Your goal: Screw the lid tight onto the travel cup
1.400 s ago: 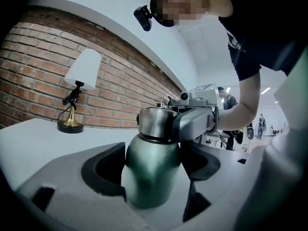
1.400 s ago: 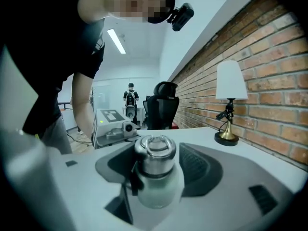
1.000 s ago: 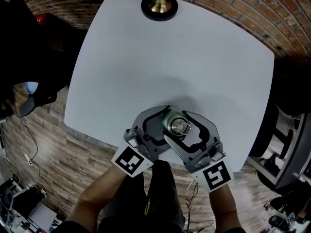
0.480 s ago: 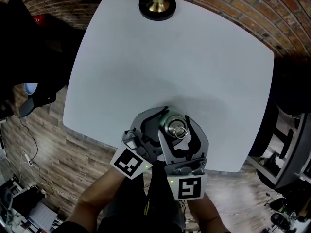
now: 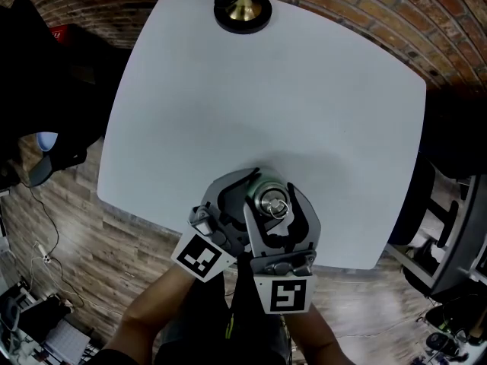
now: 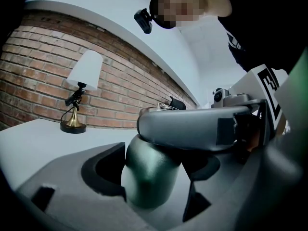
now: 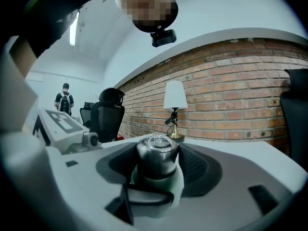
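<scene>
While standing upright near the front edge of the white table, held twice over. Low down, pinched round the green body of the travel cup by the left gripper, jaws touching both sides. Higher up, clamped at the metal lid by the right gripper, laid across above the left one. Well apart from the lamp at the far edge.

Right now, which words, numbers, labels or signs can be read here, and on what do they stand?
No word or number can be read.
Left tool marker: black-and-white pattern, no letters.
Right tool marker: the same.
Red thing, far left: white print, too small.
Dark clothing: white print, blurred.
Cup, lid: no print shows.
</scene>
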`<state>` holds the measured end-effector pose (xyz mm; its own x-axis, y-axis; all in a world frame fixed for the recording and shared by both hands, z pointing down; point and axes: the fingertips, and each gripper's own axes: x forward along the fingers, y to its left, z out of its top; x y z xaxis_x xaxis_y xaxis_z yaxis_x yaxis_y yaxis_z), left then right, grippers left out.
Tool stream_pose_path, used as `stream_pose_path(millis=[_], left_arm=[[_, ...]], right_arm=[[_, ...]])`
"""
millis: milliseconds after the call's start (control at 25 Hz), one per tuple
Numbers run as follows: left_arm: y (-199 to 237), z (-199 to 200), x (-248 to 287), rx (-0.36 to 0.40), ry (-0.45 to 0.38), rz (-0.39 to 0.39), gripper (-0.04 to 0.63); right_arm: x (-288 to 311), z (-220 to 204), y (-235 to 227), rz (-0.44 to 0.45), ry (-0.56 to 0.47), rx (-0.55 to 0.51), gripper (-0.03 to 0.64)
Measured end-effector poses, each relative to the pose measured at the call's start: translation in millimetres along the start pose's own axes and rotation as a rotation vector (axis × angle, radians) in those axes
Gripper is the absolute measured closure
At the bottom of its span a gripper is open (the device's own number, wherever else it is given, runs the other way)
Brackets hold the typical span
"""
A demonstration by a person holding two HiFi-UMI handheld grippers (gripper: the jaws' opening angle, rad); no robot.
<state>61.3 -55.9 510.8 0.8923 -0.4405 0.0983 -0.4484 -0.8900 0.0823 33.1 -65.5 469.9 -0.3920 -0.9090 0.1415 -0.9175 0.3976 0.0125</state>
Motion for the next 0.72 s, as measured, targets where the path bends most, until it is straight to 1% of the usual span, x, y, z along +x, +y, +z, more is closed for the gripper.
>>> stream_pose_path(millis=[240, 400, 520, 560, 640, 720], left_arm=[[-0.7, 1.3, 0.5, 0.006, -0.003, -0.002, 0.252], [0.4, 2.5, 1.1, 0.013, -0.012, -0.007, 0.252], [-0.3, 4.7, 2.0, 0.032, -0.026, -0.028, 0.252], [-0.5, 5.8, 2.1, 0.042, -0.031, -0.040, 0.252], [-0.7, 7.1, 0.8, 0.046, -0.040, -0.063, 0.252], [-0.8, 4.8, 0.1, 0.017, -0.039, -0.075, 0.247]], right_arm=[[-6.3, -5.3, 7.1, 0.094, 0.026, 0.032, 0.331], [-15.3, -6.5, 5.8, 0.120, 0.039, 0.010, 0.328], [-23.0, -7.7, 5.2, 0.167, 0.056, 0.006, 0.328], [-25.8, -8.3, 5.5, 0.189, 0.067, 0.030, 0.328], [-32.0, -7.3, 4.2, 0.225, 0.089, 0.117, 0.328], [-38.4, -3.1, -2.9, 0.236, 0.107, 0.177, 0.328]])
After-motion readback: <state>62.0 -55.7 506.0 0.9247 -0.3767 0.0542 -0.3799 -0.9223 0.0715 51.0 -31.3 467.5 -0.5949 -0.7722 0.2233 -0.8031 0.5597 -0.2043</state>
